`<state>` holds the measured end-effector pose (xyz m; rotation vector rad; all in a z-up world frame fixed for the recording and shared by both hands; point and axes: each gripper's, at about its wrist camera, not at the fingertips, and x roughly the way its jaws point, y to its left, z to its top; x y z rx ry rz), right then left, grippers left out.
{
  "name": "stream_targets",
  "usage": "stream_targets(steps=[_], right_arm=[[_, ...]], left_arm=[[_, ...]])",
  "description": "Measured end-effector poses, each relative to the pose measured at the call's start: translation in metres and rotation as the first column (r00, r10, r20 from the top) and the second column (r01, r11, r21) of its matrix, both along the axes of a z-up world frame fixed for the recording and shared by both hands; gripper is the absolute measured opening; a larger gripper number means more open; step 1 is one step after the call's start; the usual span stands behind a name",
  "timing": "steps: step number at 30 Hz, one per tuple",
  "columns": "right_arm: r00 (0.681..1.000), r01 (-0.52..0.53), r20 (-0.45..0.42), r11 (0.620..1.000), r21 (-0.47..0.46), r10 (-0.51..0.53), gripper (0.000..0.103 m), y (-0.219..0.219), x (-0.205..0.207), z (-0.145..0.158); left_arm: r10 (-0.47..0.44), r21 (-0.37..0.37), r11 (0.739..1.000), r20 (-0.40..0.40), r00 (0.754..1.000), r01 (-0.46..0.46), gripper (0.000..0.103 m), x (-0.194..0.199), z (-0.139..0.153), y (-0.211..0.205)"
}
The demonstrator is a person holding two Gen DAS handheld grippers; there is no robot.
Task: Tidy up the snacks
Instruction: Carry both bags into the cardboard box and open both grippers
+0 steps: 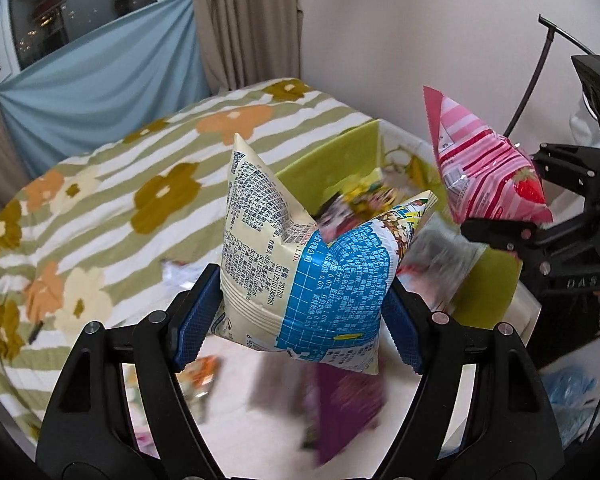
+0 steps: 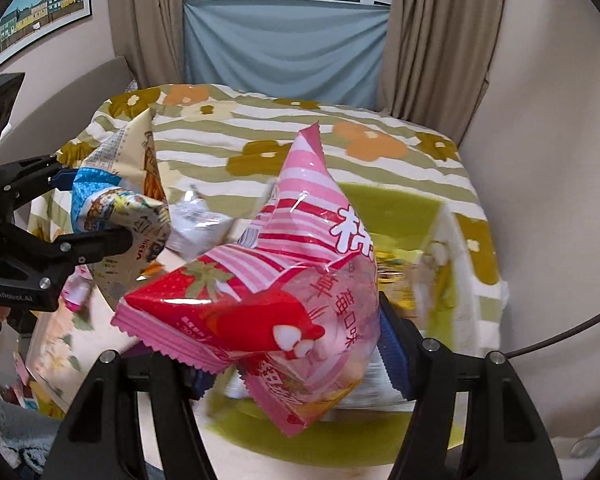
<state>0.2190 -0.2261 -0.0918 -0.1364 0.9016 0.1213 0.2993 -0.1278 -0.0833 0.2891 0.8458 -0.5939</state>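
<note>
My left gripper (image 1: 300, 312) is shut on a cream and blue snack bag (image 1: 292, 264), held in the air; the bag also shows in the right wrist view (image 2: 120, 196). My right gripper (image 2: 296, 364) is shut on a pink striped strawberry snack bag (image 2: 280, 280), also held up; it shows at the right of the left wrist view (image 1: 488, 172). Below both is a green-lined fabric box (image 1: 336, 168) holding several snack packs (image 1: 364, 196). The box shows under the pink bag in the right wrist view (image 2: 400, 208).
A bed with a floral striped cover (image 1: 112, 184) lies behind. Loose snack packets (image 1: 200, 376) and a purple pack (image 1: 348, 404) lie blurred on the pale surface below. A silver packet (image 2: 200, 224) lies near the box. Wall and curtains (image 2: 428, 40) stand behind.
</note>
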Motion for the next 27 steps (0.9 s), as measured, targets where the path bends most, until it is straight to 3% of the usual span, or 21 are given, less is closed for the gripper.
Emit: stream_targets(steps=[8,11,13,20,27], right_arm=[[1.0,-0.017,-0.013,0.999,0.028,0.018,0.063,-0.069,0.006,-0.008],[0.999,-0.023,-0.03,0.999,0.043,0.024,0.063,-0.089,0.011,-0.014],[0.999,-0.029,-0.043,0.998,0.047,0.031,0.063,-0.1,0.014,-0.017],[0.997,-0.042,-0.062,0.997,0.071,0.047,0.063,-0.118,0.022,-0.026],[0.995,-0.067,-0.066,0.992,0.103,0.074,0.063,-0.126,0.044,-0.028]], left_arm=[[0.046,0.003,0.999,-0.091,0.995,-0.046,0.076,0.019,-0.033,-0.086],[0.078,-0.016,0.997,-0.13,0.988,-0.081,0.084,0.026,-0.046,-0.102],[0.106,-0.004,0.994,-0.157,0.982,-0.108,0.092,0.03,-0.054,-0.108],[0.181,0.043,0.983,-0.171,0.968,-0.177,0.093,0.021,-0.067,-0.101],[0.251,0.032,0.968,-0.172,0.953,-0.25,0.093,0.016,-0.062,-0.088]])
